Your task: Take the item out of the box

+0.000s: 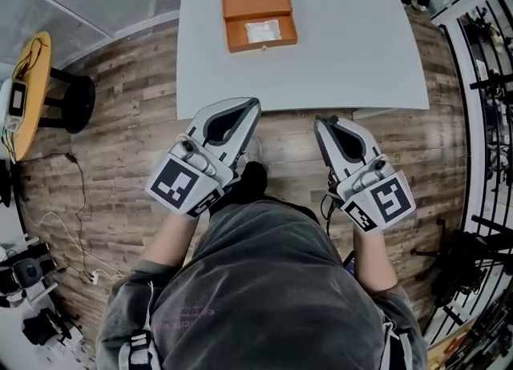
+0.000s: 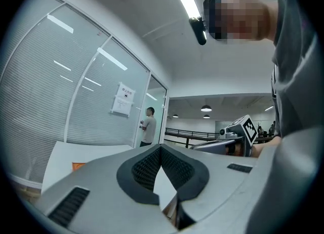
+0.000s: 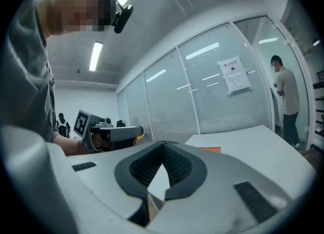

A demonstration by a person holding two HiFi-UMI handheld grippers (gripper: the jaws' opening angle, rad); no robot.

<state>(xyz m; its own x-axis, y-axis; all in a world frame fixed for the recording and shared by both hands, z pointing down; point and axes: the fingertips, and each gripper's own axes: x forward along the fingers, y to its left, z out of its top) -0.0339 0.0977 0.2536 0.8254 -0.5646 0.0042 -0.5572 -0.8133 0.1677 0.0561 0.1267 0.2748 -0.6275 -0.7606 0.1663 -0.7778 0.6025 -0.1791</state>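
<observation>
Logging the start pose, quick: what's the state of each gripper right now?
Left gripper: closed, holding nothing.
Right gripper: closed, holding nothing.

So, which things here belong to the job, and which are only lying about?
Job: box, white item inside it, table, left gripper, right gripper.
Lying about: yellow table, black stool, rack.
</observation>
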